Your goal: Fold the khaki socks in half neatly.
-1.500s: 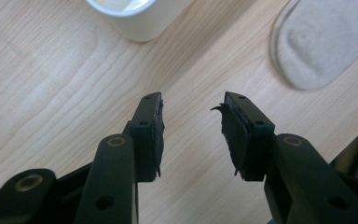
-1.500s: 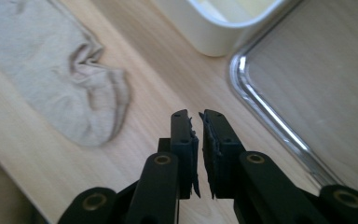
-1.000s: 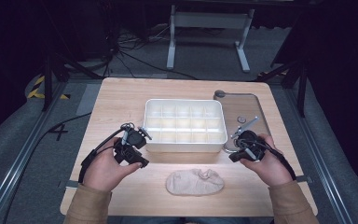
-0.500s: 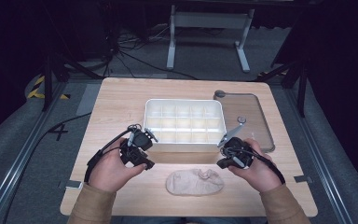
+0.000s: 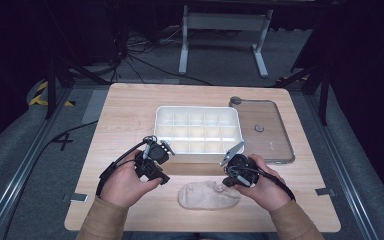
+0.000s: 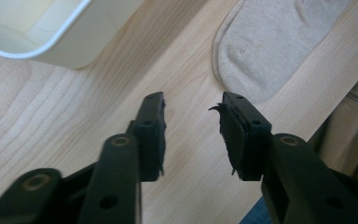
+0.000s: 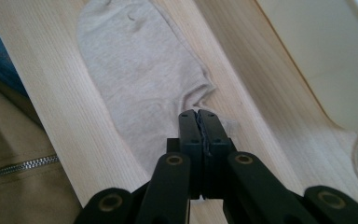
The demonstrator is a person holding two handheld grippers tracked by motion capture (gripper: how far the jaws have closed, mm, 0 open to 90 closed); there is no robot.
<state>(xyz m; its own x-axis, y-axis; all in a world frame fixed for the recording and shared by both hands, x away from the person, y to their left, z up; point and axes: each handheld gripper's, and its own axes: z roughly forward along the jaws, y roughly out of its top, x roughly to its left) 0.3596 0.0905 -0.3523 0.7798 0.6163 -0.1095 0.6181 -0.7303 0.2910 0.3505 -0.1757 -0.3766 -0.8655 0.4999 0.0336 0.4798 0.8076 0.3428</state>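
Note:
A beige sock lies flat near the table's front edge, in front of a white divided tray. My left gripper is just left of the sock's toe. In the left gripper view its jaws stand open over bare wood, short of the sock; they have just been closing a little, with nothing between them. My right gripper is at the sock's right end. In the right gripper view it is shut, its tips at the notched edge of the sock; no cloth shows between the jaws.
A clear lid with a round knob lies to the right of the tray. The tray's corner is close to the left gripper, and its wall runs past the right one. A tan sleeve and the table's front edge are close behind both hands.
My right gripper has moved left and toward the person, from beside the tray's right front corner to the sock's right end. The left hand has barely moved.

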